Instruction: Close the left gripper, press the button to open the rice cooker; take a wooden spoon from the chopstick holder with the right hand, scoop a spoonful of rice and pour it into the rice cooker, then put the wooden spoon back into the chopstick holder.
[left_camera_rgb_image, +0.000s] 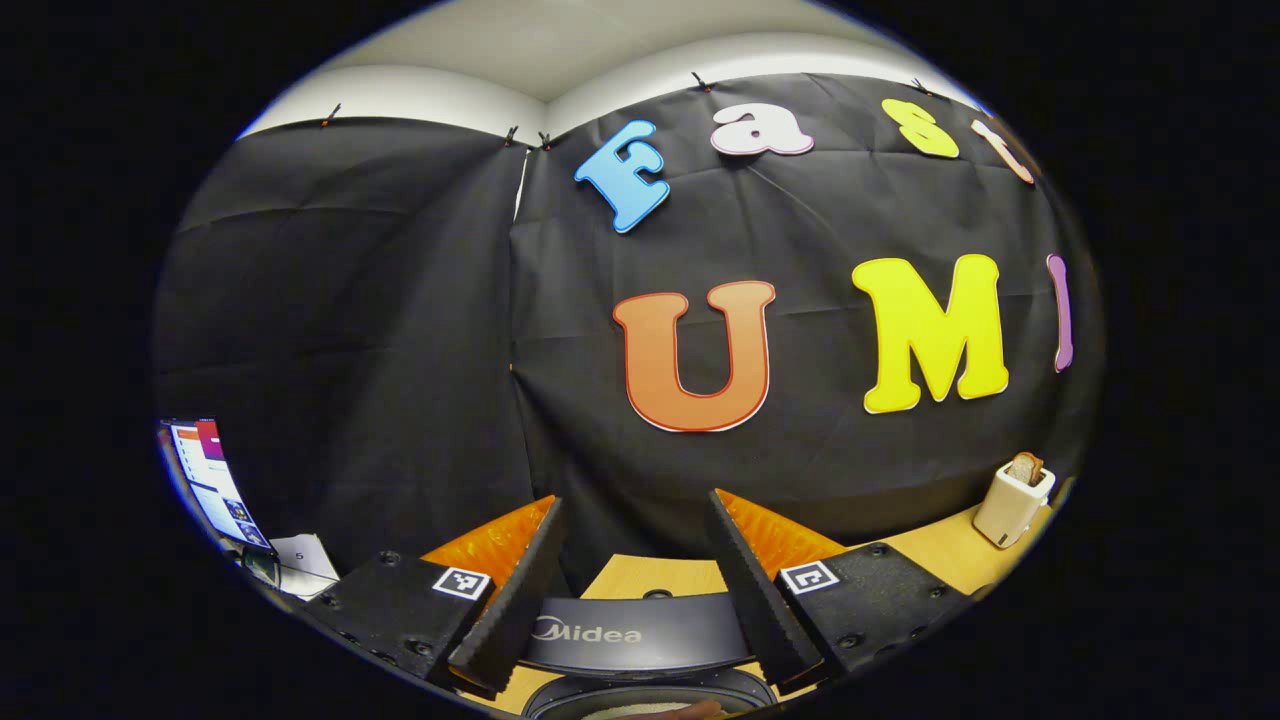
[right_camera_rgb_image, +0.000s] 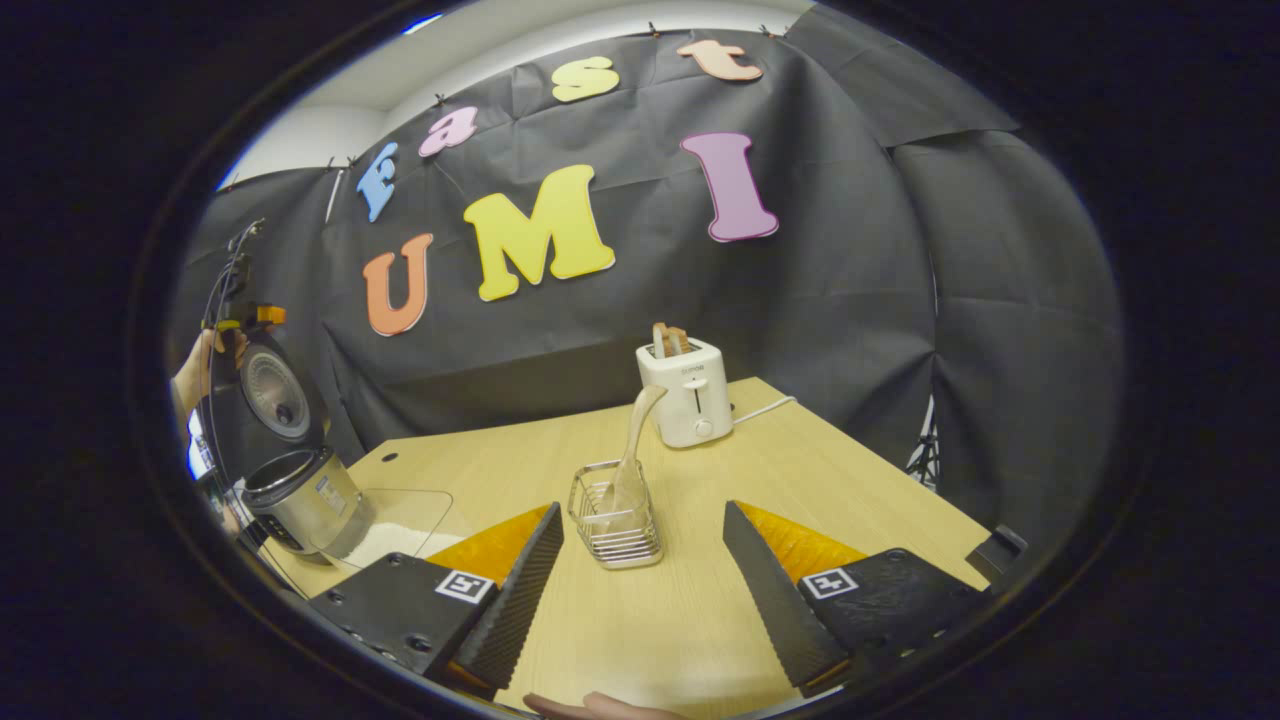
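The wooden spoon (right_camera_rgb_image: 632, 452) stands bowl-down in the wire chopstick holder (right_camera_rgb_image: 616, 528) on the bench (right_camera_rgb_image: 820, 470), its handle leaning up toward the toaster (right_camera_rgb_image: 686, 392). It looks light, stiff and a bit smooth; I'd pinch the bare handle above the rim and lift straight so the light holder doesn't tip. The right gripper (right_camera_rgb_image: 640, 590) hangs in front of it, jaws wide and empty. The right gripper view takes in the rice cooker (right_camera_rgb_image: 300, 497) with its lid up, at the bench's far left. The left gripper view looks down past the left gripper (left_camera_rgb_image: 635, 595), jaws wide too, onto that raised lid (left_camera_rgb_image: 640, 632).
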